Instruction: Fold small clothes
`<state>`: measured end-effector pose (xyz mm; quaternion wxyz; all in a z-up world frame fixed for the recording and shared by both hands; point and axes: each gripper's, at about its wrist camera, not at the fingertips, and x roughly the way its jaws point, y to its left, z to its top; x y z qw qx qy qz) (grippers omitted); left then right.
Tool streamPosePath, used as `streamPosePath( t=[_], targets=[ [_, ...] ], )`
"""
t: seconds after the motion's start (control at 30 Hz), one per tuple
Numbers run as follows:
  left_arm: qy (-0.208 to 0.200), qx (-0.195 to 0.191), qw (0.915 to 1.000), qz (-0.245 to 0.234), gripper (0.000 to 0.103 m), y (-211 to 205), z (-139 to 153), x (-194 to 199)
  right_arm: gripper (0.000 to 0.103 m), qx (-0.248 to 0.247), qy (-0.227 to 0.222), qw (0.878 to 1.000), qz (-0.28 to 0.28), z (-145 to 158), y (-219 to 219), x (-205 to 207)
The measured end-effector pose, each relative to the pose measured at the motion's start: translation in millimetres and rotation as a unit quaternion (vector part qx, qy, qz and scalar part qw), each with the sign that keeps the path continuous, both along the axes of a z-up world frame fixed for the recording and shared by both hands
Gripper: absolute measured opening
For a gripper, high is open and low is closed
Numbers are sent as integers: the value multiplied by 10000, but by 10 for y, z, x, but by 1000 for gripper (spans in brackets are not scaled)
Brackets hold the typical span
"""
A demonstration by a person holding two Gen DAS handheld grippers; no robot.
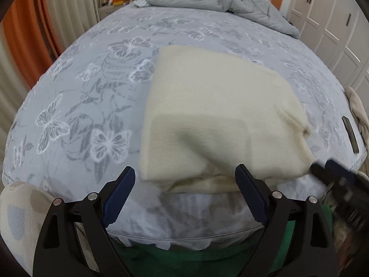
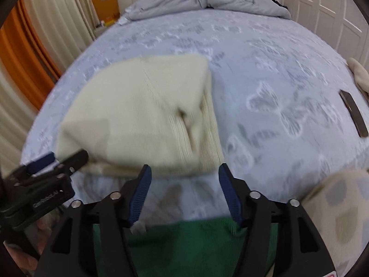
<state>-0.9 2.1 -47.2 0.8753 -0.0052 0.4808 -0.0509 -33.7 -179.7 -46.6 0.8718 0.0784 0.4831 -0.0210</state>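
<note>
A cream knitted garment (image 1: 214, 117), folded into a thick rough rectangle, lies on a bed covered with a pale blue butterfly-print bedspread (image 1: 92, 97), close to the bed's near edge.

In the left wrist view, the left gripper (image 1: 185, 184) hovers just in front of the garment's near edge with its two blue-padded fingers spread wide apart and nothing between them. The garment sits just beyond the fingertips and a little to the right. The right gripper (image 1: 322, 168) appears blurred at the garment's near right corner.

In the right wrist view, the right gripper (image 2: 184, 176) also has its fingers spread apart and holds nothing. The garment (image 2: 143, 115) lies just beyond them and to the left, its ribbed edge on the right side. The left gripper (image 2: 62, 159) shows at the garment's near left corner, close to or touching the fabric; which one cannot be told through the blur.

A crumpled grey duvet (image 1: 214, 2) lies at the far end of the bed. A dark flat phone-like object (image 2: 354, 116) rests near the bed's right edge. Green cloth (image 2: 189, 247) shows below the grippers.
</note>
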Motion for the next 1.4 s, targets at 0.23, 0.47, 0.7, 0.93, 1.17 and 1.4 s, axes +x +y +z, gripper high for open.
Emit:
streamPosePath(
  t=[0.23, 0.47, 0.7, 0.93, 1.17, 1.4],
  targets=[
    [-206, 445, 9986, -199, 90, -206, -7, -160, 73, -26, 72, 9997, -219, -58, -63, -6],
    [-292, 423, 9987, -1, 90, -215, -13, -243, 73, -162, 178, 9997, -36, -123, 44, 1],
    [-399, 534, 9977, 82, 90, -178, -6, -257, 73, -219, 281, 9994, -40, -174, 60, 26],
    [-534, 653, 9962, 217, 90, -151, -14, -258, 73, -311, 314, 9990, 5, -193, 90, 26],
    [-511, 624, 9962, 326, 90, -96, -20, -242, 73, -367, 303, 9988, 63, -185, 146, -5],
    [-466, 386, 9975, 365, 90, -29, -43, -232, 74, -336, 344, 9988, -5, -194, 121, -14]
  ],
)
